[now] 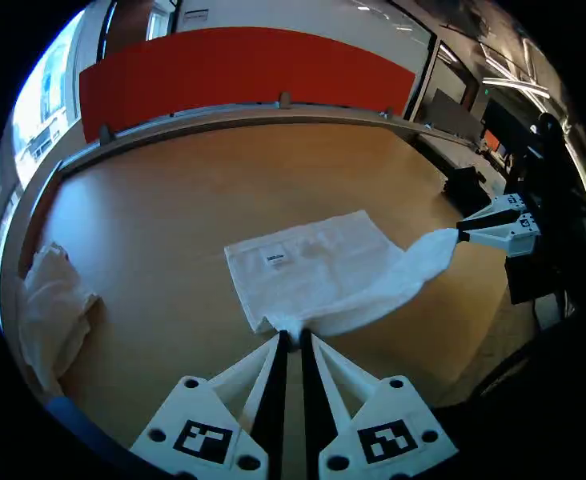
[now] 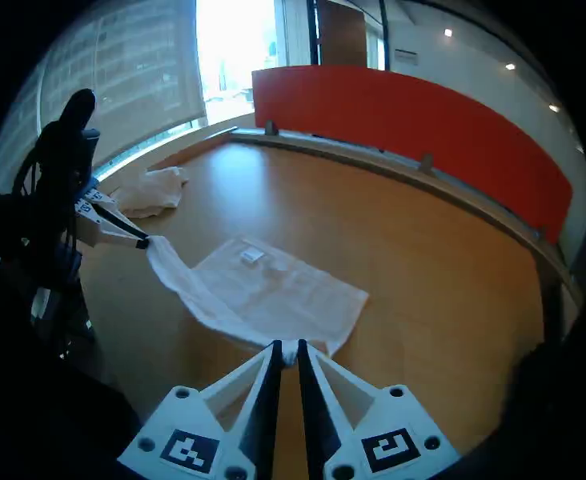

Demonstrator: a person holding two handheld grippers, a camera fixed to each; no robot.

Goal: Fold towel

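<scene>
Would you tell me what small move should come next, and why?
Probably lift both corners and carry them to the far edge: the left claw and right claw each pinch a near corner of the towel, and the rest lies flat on the table.

Left gripper (image 1: 293, 338) — fingers drawn almost together, tips low and pointing forward, pinching a corner of the towel (image 1: 317, 268). In the right gripper view it stands far off at the left edge, fingers closed on a lifted corner, with the holder behind it a dark shape.

Right gripper (image 2: 289, 350) — fingers likewise nearly together, tips nipping another towel corner. In the left gripper view it stands far right, raised, with its fingers pointing leftward.
</scene>
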